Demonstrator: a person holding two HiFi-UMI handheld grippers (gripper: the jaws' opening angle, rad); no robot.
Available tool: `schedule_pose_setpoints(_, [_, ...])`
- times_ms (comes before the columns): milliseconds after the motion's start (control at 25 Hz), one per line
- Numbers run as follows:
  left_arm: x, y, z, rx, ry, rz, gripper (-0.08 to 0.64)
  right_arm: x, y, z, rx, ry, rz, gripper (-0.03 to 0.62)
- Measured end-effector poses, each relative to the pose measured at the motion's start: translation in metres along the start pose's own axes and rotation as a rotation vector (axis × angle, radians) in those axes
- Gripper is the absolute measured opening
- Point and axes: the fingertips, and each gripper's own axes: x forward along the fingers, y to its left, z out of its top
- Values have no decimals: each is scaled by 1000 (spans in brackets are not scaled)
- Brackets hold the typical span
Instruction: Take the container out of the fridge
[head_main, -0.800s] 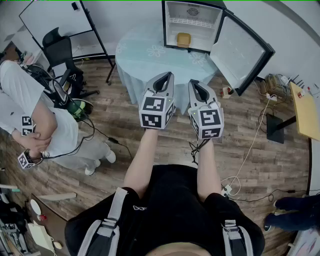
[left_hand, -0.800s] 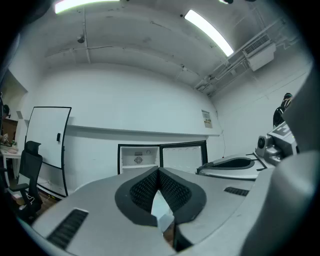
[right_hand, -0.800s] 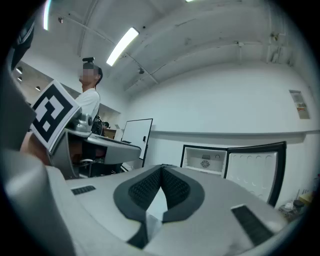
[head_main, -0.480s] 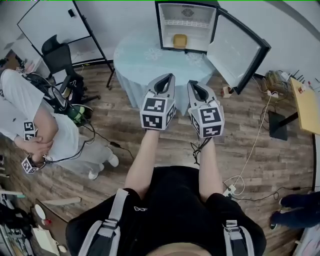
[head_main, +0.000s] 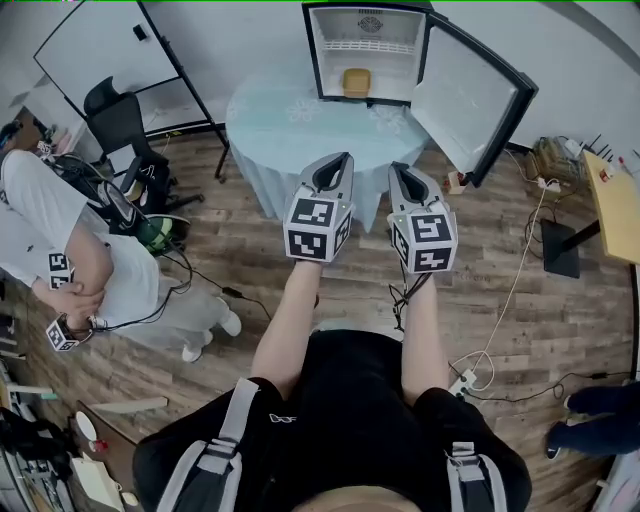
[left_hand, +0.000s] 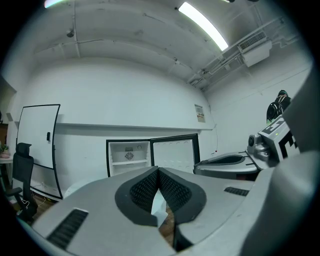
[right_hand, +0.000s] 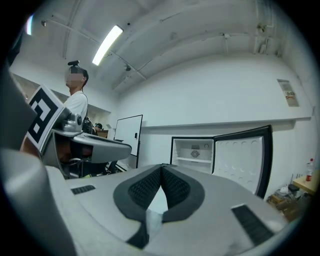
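2 grippers, left and right, fingers together; head view alone shows yellow container.

Inside the open white fridge, the yellow container is seen too small for detail, and hidden in both gripper views.

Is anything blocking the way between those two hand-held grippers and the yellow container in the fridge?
Nothing visible does. The fridge door stands open and the yellow container sits alone inside. The left hand-held gripper and right hand-held gripper, shut and empty, only have the bare table to cross.
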Motion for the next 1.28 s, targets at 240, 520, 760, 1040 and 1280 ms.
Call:
schedule_pose_setpoints(240, [13,4,5,10,-4,-3,2,7,-16,4,16,-11,-13,0])
schedule_pose_setpoints(520, [41,29,6,2,-7,0,2,43,-21,1,12,2,9,0])
schedule_pose_setpoints(760, [75,43,-2,-30,-9,-16,2,71,-38,-13,24,27,7,0])
schedule_pose_setpoints(1040, [124,72,-34,-67,58,-15,2,119,-55,-37,12,83,15,0])
schedule_pose_setpoints(1280, [164,102,-37,-89,58,-1,2,164,-78,-49,26,108,25,0])
